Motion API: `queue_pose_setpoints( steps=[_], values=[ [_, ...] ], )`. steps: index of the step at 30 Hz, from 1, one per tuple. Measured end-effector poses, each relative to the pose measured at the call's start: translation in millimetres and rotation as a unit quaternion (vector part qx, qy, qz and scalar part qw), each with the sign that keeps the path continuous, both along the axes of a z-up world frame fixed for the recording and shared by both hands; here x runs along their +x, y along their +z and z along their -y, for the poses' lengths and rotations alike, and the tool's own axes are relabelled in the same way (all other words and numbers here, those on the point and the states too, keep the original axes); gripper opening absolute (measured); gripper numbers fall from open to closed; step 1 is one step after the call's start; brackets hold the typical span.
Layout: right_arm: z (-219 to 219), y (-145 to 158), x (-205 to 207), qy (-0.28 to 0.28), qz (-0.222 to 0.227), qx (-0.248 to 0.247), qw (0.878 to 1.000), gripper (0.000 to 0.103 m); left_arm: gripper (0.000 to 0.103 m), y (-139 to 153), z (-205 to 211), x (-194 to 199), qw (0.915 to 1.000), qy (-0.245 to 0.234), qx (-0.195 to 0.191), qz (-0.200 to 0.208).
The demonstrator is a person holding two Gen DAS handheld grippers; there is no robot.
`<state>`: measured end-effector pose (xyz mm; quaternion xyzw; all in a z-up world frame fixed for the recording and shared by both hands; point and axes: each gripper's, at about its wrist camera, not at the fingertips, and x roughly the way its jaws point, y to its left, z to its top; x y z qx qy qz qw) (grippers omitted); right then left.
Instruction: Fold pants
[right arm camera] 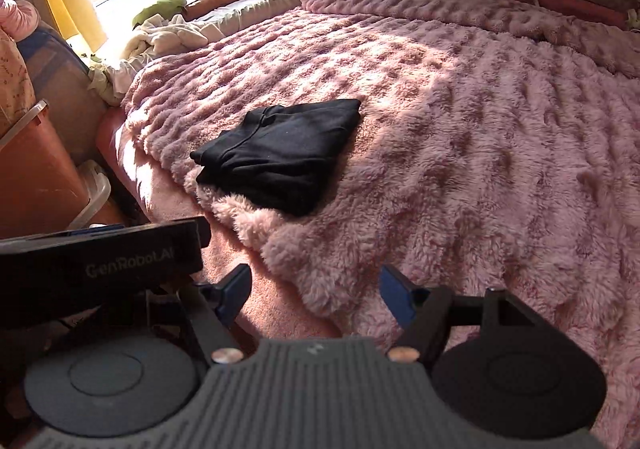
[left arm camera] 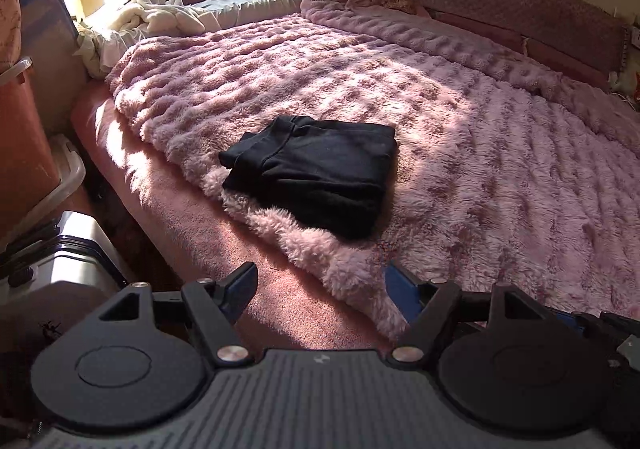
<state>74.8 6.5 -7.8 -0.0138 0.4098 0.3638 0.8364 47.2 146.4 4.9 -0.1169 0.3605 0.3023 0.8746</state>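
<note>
Pants (left arm camera: 316, 173) sat folded into a compact black stack on the fuzzy pink blanket (left arm camera: 480, 153), near the bed's front edge. Left gripper (left arm camera: 320, 289) and right gripper (right arm camera: 316, 291) both hung back from the stack, fingers spread wide, holding nothing. Fabric looked soft, light and limp, so probably floppy if lifted. Best hold: pinch all layers at a folded edge.

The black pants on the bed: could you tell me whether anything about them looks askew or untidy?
The black pants lie folded in a compact stack on the fluffy pink blanket. Only the left corner looks slightly off: one layer pokes out past the rest. Both hand-held grippers are open and clear of them.
</note>
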Motion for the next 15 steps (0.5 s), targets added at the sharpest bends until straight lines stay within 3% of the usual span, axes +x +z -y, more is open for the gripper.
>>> queue_pose_setpoints(
  steps=[3,15],
  values=[
    [2.3,0.3,-4.3,-0.007,0.006,-0.010,1.000,0.069,0.085,-2.4,5.2,-3.1,0.9999,-0.004,0.011,-0.004],
    [7.5,3.4,-5.8,-0.010,0.018,-0.020,1.000,0.069,0.085,-5.1,8.9,-4.3,1.0000,-0.008,-0.002,-0.001]
  ],
)
